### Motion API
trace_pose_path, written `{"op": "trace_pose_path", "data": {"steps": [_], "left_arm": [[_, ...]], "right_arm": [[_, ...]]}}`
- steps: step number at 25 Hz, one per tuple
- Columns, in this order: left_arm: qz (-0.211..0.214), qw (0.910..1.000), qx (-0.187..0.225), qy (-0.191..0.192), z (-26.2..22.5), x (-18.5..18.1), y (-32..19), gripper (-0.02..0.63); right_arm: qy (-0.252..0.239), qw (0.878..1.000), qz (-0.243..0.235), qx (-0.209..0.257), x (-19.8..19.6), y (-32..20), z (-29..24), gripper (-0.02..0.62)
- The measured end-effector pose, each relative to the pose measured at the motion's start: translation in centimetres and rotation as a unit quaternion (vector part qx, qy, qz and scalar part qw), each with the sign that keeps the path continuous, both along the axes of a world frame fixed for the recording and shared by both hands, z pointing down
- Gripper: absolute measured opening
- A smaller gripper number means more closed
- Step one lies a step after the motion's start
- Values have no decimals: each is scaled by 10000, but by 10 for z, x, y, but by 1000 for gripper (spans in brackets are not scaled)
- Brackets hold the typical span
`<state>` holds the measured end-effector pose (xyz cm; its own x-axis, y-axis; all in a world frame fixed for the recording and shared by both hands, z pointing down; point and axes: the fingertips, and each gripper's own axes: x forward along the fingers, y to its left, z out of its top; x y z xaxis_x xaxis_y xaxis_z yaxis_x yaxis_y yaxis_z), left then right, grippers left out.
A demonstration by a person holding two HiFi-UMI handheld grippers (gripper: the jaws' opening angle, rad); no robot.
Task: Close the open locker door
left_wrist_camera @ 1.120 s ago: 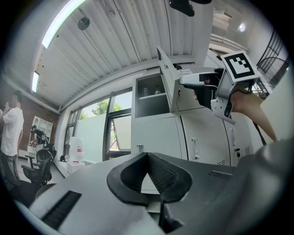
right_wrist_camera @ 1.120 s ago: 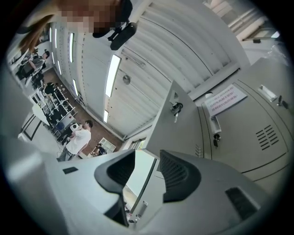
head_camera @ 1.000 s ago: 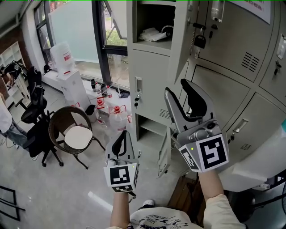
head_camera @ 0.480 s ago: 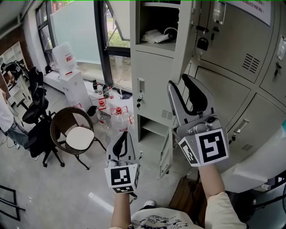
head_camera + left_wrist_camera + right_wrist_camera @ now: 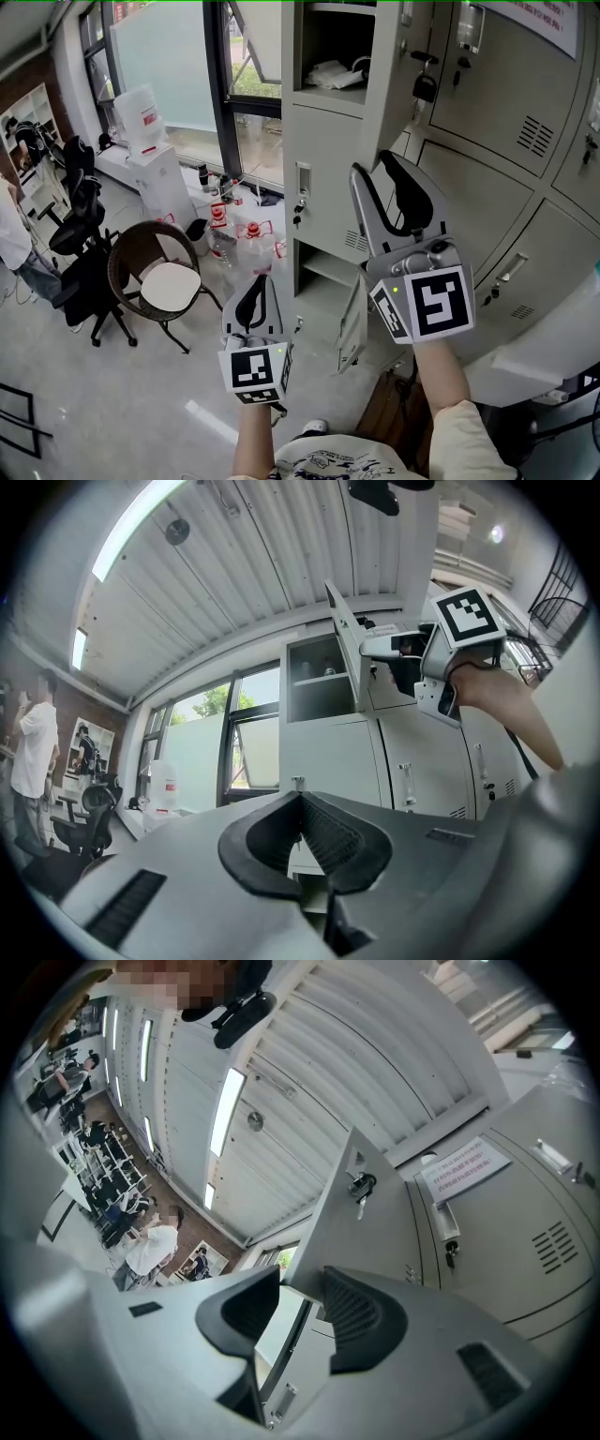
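Evidently the right tongs [image 5: 371, 167] are lifted to the lower corner of the pale grey metal locker door [image 5: 392, 84], which stands swung out at the upper centre of the frame, ready to take or push its edge. Their jaws are apart and have just been narrowing, and the door's edge shows in the gap with neither pad pressing it. Meanwhile the left tongs [image 5: 259, 281] hang low with jaws together and empty, likely because one hand is enough for this door.

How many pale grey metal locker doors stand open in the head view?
2. One upper pale grey metal locker door is swung out at the top; one lower door is ajar at the bottom, lower in the same column. Others may lie outside the frame.
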<state>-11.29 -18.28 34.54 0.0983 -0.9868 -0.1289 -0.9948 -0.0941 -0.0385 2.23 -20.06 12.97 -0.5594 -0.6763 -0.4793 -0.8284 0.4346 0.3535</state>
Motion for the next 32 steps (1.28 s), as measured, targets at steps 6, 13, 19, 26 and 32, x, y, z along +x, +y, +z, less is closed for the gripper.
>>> {"op": "trace_pose_path", "data": {"steps": [6,13,19,26,32], "left_arm": [[-84,10000,21,-3,-2,-15,-5,3],[-184,9997,61,-113,-10,-29,-9,3],[-367,9992,52,-144,-12,-41,-9,3],[-582,9982,18,-137,-9,-57,-7,3],[-752,9970,-4,-167,-5,-73,-10,3]], "right_arm": [[-39,9999,91,87,-12,-8,0,141],[-73,9999,109,78,-27,-21,1,140],[70,9993,328,184,-38,-29,1,140],[50,9973,673,277,-50,-39,1,141],[119,9931,1059,491,-58,-50,6,140]]}}
